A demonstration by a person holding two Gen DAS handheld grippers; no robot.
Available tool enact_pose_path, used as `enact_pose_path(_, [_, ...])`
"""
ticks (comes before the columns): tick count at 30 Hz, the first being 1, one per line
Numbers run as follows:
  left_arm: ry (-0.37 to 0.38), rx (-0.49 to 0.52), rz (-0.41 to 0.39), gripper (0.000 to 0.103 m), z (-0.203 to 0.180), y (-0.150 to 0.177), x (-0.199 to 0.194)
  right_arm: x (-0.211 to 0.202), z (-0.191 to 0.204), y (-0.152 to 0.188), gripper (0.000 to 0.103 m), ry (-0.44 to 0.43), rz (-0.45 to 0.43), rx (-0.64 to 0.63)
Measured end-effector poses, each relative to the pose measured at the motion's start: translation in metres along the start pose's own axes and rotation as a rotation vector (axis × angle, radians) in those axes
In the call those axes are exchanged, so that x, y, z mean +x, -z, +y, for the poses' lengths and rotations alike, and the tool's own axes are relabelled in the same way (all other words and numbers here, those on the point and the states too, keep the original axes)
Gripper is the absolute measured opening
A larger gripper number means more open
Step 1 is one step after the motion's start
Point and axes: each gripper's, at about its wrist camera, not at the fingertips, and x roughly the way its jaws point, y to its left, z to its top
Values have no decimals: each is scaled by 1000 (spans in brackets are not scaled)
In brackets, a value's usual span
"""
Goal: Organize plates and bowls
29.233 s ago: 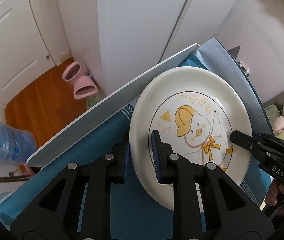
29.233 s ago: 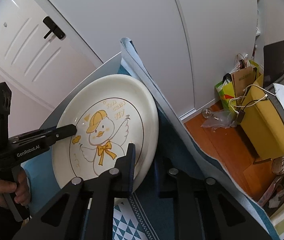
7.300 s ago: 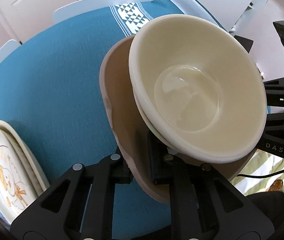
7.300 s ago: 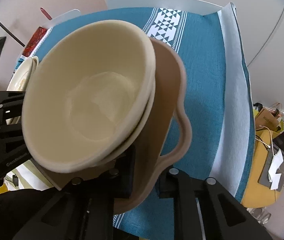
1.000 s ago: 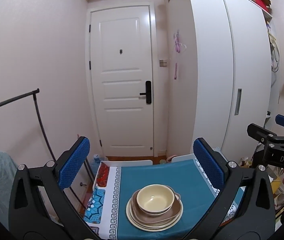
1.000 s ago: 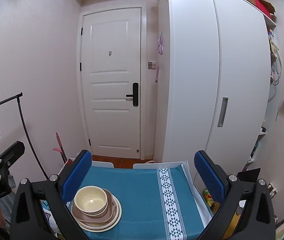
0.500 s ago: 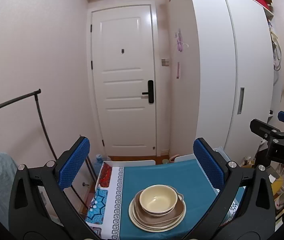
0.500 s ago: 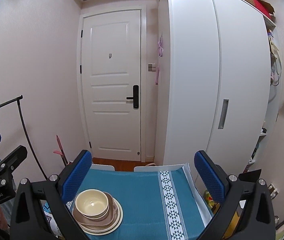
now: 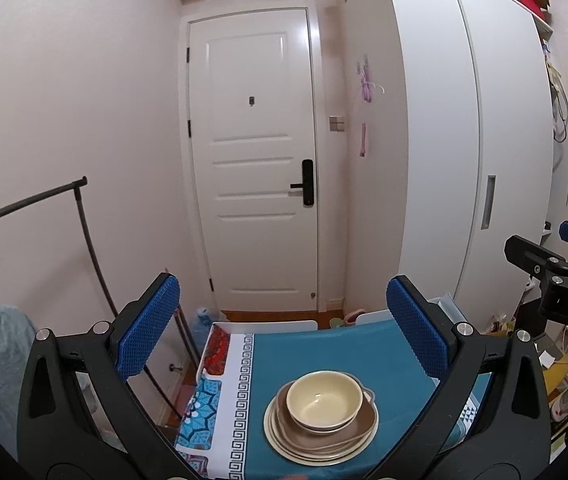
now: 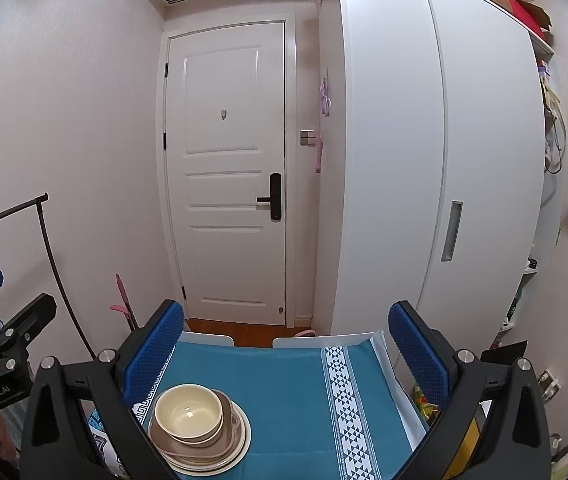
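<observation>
Since a second ago the stack has slid a little rightward in my left view, and both grippers stay drawn back above the table.

My left gripper [image 9: 284,322] and right gripper [image 10: 286,338] have their blue pads spread wide apart, holding nothing. Below them, cream bowls [image 9: 324,400] sit nested on a brown plate [image 9: 358,426] atop cream plates [image 9: 284,442], all on the table [image 9: 324,348] under its teal cloth. Beyond stand the white door [image 9: 251,160] and wardrobe [image 9: 444,160].
</observation>
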Motion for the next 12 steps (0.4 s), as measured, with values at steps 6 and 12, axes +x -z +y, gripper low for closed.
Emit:
enact_pose_path(6, [-38,16,-28,103,1,1,-1,0,0,1,102,0,1,2])
enact_pose_path(12, [-39,21,-30,103,4,1,7,6,2,1,102,2,12,3])
